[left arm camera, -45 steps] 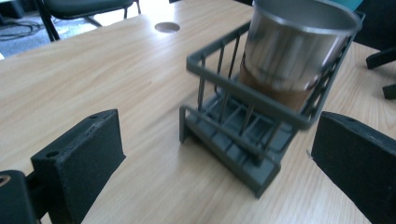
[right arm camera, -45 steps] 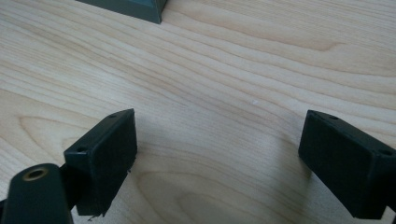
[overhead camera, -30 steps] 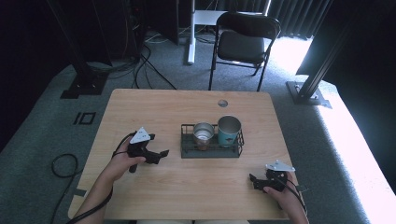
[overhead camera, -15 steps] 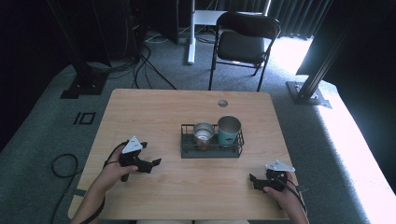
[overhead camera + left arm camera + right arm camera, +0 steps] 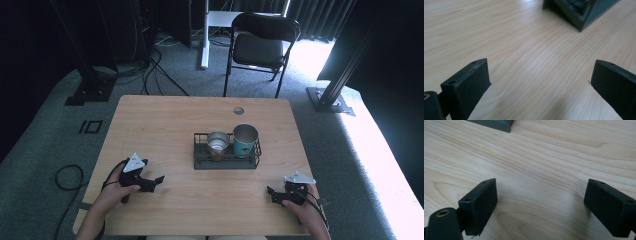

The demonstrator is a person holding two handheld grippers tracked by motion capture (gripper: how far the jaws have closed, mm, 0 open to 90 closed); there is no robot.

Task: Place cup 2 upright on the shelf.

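Two cups wait in a wire rack at mid-table

The steel cup and teal cup stand in the rack, ahead of both grippers; left gripper and right gripper gape wide, empty, left slightly nearer.

Bare wood lies open between the left gripper and the right gripper, both with jaws apart over the table, while the wire rack holding two cups blocks the middle beyond them.
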